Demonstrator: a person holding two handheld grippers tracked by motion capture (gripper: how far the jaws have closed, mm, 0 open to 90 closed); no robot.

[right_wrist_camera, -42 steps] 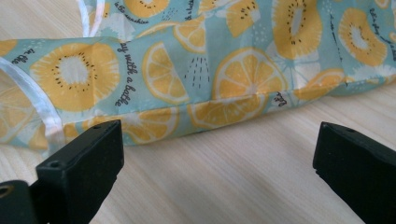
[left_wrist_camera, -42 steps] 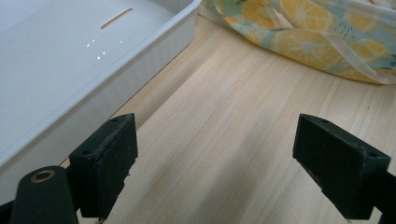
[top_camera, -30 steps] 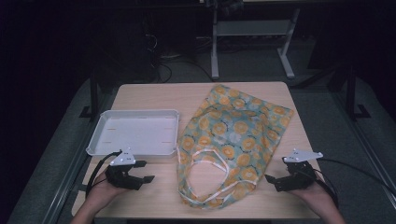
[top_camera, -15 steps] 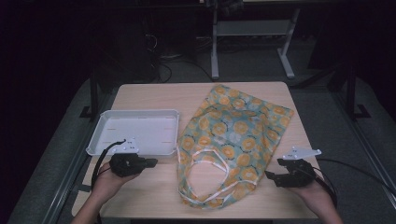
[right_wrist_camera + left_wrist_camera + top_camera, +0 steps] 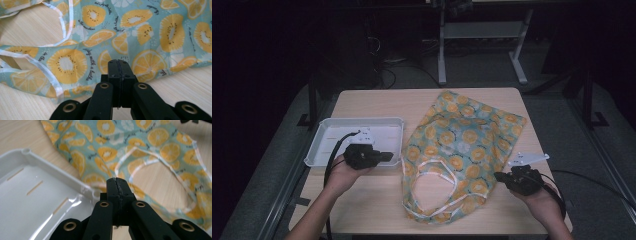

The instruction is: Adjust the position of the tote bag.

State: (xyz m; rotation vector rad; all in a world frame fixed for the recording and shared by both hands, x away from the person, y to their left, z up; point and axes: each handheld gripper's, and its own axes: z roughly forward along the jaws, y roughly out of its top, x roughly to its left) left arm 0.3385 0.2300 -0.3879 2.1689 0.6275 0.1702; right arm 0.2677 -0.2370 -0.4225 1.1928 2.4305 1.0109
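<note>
A teal cloth bag [image 5: 467,140] printed with orange slices lies flat on the wooden table, its white-trimmed handles [image 5: 432,165] looped toward me. My left gripper [image 5: 387,156] hovers over the near right corner of a white plastic tray [image 5: 327,135], shut with nothing between its jaws. Its own view has the closed tips [image 5: 117,180] above the tray's rim [image 5: 62,173], with the bag [image 5: 155,140] beyond. My right gripper [image 5: 498,176] sits at the bag's near right edge. Its jaws have just been closing and are shut [image 5: 119,61], with no fabric between them; the bag [image 5: 140,22] lies just ahead.
The tray is empty and takes up the table's left side. Bare wood [image 5: 377,210] runs along the front edge between my forearms. A grey metal stand [image 5: 442,50] and cables sit on the dark floor beyond the far edge.
My left hand has lifted from the front edge and moved away from me to the tray's corner, its jaws closing on the way. The right gripper's jaws closed; that hand barely moved.
</note>
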